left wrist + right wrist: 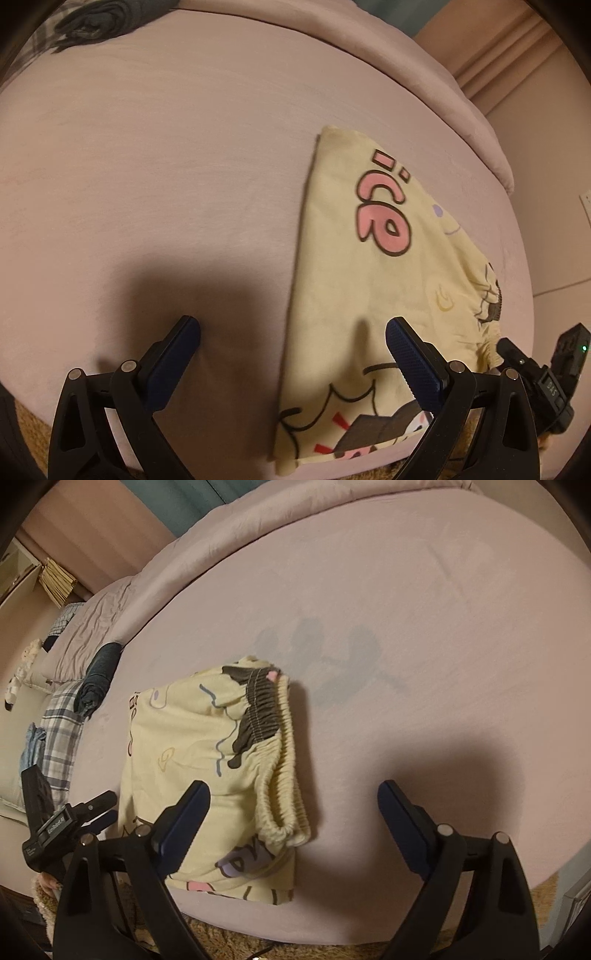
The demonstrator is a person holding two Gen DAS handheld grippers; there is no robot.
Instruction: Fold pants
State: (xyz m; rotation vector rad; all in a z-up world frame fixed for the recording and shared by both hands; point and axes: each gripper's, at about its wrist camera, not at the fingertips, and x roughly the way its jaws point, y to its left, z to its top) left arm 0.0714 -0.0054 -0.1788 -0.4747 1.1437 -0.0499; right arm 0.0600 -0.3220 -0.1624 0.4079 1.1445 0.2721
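Pale yellow pants (pixel 351 277) with cartoon prints lie folded into a compact stack near the front edge of the pink bed (pixel 147 166). My left gripper (pixel 291 323) is open above the stack's left edge, one finger over the fabric and the other over bare sheet. In the right wrist view the pants (pixel 192 746) show their gathered elastic waistband (pixel 280 746) on the right side. My right gripper (pixel 293 786) is open just above that waistband, holding nothing. Each view catches the other gripper at its edge: the right one (pixel 535 365) and the left one (pixel 74 819).
Dark rolled clothes (pixel 99 675) and a plaid cloth (pixel 61 731) lie at the bed's far side, beside a rumpled duvet (pixel 92 627). A brown shaggy rug (pixel 221 938) runs below the bed's front edge. Curtains (pixel 517 55) hang beyond the bed.
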